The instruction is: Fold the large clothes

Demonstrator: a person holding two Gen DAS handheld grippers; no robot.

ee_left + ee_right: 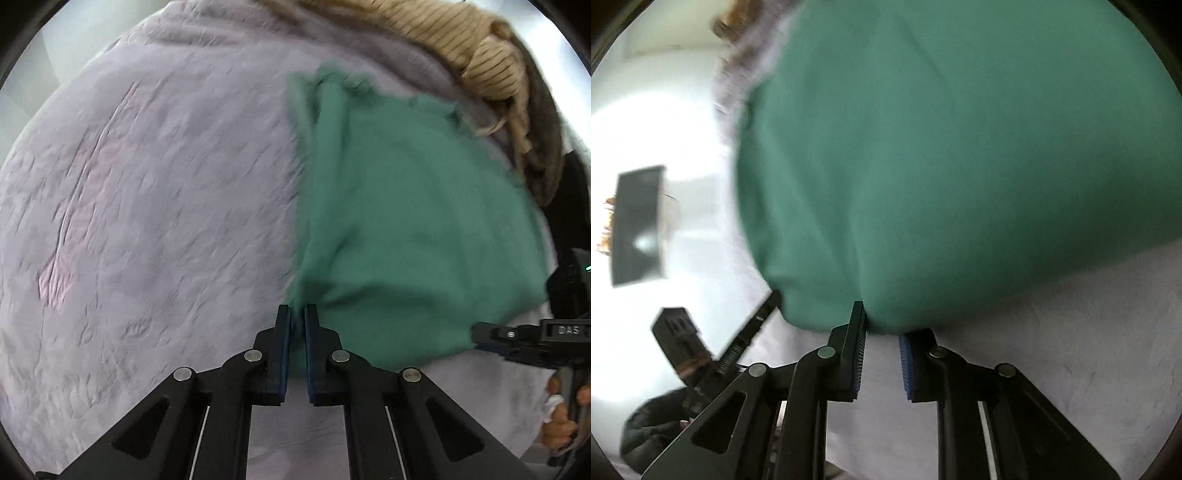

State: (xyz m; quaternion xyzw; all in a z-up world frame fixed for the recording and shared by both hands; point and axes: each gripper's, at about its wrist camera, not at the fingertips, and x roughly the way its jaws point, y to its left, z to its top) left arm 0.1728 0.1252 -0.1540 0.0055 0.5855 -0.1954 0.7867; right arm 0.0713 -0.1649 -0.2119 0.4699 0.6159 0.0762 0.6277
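Observation:
A green garment (399,221) lies partly folded on a pale lilac bedspread (155,206). My left gripper (297,314) is shut on the garment's near left corner, the jaws pinched with green cloth between them. In the right wrist view the green garment (942,147) fills most of the frame and hangs in a bulge. My right gripper (882,325) grips its lower edge, the jaws a little apart with cloth between the tips. The right gripper also shows in the left wrist view (480,332) at the garment's right edge.
A beige striped knit (480,48) and a brown garment (546,147) lie piled at the far right of the bed. A dark screen (637,225) hangs on a white wall at left. The person's hand (561,417) holds the right gripper's handle.

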